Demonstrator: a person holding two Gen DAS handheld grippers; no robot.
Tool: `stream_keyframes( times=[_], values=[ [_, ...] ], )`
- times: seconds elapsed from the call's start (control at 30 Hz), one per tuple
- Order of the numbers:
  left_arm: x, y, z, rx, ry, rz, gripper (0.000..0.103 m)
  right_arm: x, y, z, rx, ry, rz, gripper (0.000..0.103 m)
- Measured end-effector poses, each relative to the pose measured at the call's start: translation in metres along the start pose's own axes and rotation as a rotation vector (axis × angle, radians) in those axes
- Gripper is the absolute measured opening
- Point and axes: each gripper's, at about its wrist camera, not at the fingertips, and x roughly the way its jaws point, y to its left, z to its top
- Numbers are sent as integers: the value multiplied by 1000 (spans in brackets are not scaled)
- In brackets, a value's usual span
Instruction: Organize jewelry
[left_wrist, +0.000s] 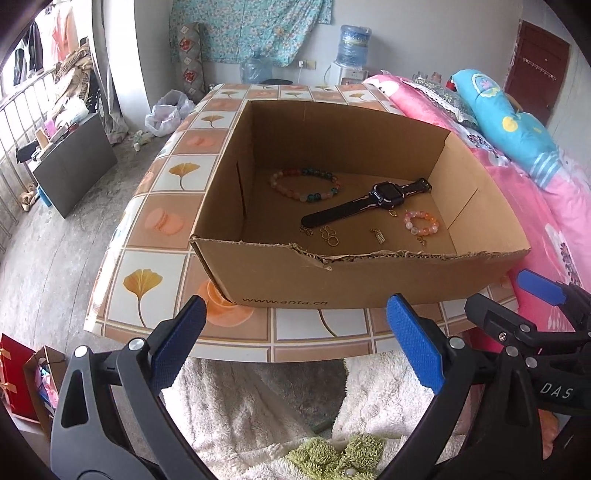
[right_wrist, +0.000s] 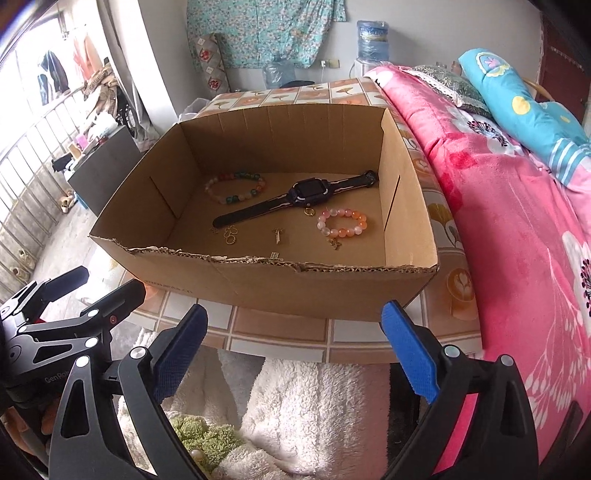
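Jewelry: watch (right_wrist: 299, 201), bead bracelets in cardboard box (right_wrist: 258, 286), frame centre; left gripper (left_wrist: 295, 336), right gripper (right_wrist: 293, 338) both wide, empty, bottom.

Pink quilt (right_wrist: 517, 221), water dispenser (left_wrist: 352, 48), tiled tablecloth (left_wrist: 177, 206)

Left hand-held gripper (left_wrist: 295, 339) and right hand-held gripper (right_wrist: 293, 343) side by side, tilted downward, jaws wide, empty.

Printed web address "www.anta.cn" on the near outer wall of the cardboard box (left_wrist: 280, 301), just ahead of the left gripper's (left_wrist: 295, 347) fingertips. White letters "DAS" on the right gripper's (right_wrist: 295, 347) black body, seen at right from the left wrist. Partial "GenRob" on the left gripper's body, seen from the right wrist.
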Motion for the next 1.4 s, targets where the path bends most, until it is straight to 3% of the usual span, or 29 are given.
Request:
stream_keyframes(
  times=[0.57,1.4],
  values=[
    [3,-9,4,26,24,47,94,7,-8,0,64,17,-15,93],
    [14,-12,6,21,66,47,94,17,-12,1,88,53,-30,93]
  ],
)
